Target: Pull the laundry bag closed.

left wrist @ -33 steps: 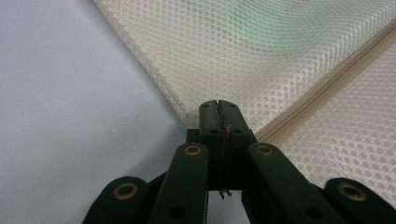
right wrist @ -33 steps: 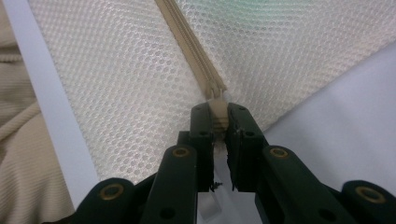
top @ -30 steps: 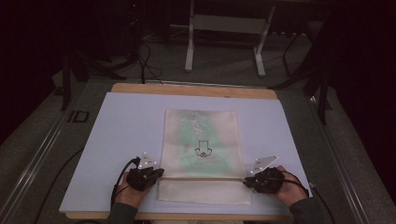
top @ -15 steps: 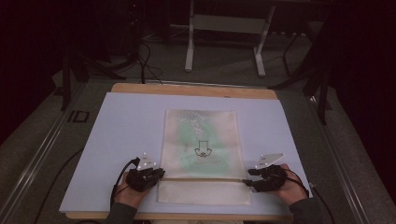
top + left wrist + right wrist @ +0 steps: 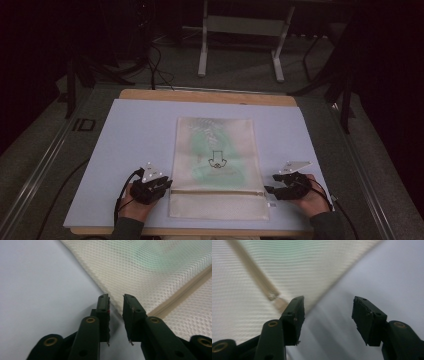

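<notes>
Left gripper (image 5: 165,186) in the high view sits at 9 o'clock of the mesh bag (image 5: 216,167), tips right at the bag's left edge where the zipper (image 5: 215,192) line starts. Right gripper (image 5: 270,190) mirrors it at 3 o'clock, tips just beside the zipper's other end. Bag lies flat on the mat (image 5: 135,145), centred, near the person's edge, green item inside showing through. Both grippers flank the zipper line, probably to pin one end while the other works the pull.

Left gripper view: left gripper (image 5: 116,305) jaws narrow, only a slim gap, nothing between them. Bag (image 5: 155,272) edge runs diagonally just ahead of the tips, from 11 down to the tips; zipper (image 5: 182,292) tape heads off toward 3 o'clock. Tips look lined up with the bag's edge, likely for a pinch at the corner of the tape.

Right gripper view: right gripper (image 5: 328,306) jaws wide apart, empty. Zipper (image 5: 254,275) comes in from 11 o'clock and ends at a small tab just above the left jaw. Bag (image 5: 294,267) covers the upper left, mat (image 5: 392,272) the right. Wide gap suits straddling the bag edge before closing on the tab; it's not centred on the tab yet.
</notes>
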`<state>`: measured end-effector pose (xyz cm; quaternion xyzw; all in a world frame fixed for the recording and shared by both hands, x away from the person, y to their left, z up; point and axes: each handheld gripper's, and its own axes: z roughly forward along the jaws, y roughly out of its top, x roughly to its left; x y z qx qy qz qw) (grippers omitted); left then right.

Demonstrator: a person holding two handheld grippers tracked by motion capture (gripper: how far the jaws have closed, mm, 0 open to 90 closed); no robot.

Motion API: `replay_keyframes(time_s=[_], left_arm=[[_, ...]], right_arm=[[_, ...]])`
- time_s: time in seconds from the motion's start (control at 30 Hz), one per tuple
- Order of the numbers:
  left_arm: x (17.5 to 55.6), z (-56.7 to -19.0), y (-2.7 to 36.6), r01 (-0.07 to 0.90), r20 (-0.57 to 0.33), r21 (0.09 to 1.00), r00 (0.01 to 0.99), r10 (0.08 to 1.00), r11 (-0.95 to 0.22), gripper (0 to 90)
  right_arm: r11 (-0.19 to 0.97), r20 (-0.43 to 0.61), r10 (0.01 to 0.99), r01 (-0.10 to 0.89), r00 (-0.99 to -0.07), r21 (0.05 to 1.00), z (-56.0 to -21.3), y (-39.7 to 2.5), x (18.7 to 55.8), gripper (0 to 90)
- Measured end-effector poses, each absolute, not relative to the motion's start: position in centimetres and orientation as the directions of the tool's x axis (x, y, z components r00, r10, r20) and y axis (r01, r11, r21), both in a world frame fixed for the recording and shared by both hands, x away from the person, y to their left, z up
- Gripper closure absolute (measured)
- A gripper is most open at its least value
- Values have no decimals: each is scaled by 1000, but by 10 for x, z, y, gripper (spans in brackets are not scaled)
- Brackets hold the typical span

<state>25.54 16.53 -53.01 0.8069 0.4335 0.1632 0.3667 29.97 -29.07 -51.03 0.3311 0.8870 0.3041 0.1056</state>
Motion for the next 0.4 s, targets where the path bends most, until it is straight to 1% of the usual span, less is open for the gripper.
replay_keyframes(time_s=[0.07,0.1,0.17,0.27,0.3,0.37,0.4], left_arm=[[256,-530,168,584,-51,735,555,830,-346,740],[256,-530,168,584,-51,735,555,830,-346,739],[257,-530,173,589,-50,738,534,844,-329,729],[257,-530,177,594,-26,736,503,864,-324,723],[257,-530,177,594,-26,736,503,864,-324,712],[259,-530,183,606,4,732,452,892,-310,671],[259,-530,183,606,4,732,452,892,-310,651]], right_arm=[[583,-16,686,536,-727,610,-512,-294,302,432],[583,-16,686,536,-727,610,-512,-294,302,432],[540,-33,739,563,-672,626,-513,-300,305,426],[527,-49,758,567,-650,633,-516,-304,306,412],[527,-49,758,567,-650,633,-516,-304,306,412],[507,-57,776,569,-628,647,-518,-306,308,393],[500,-57,781,567,-622,655,-519,-306,309,391]])
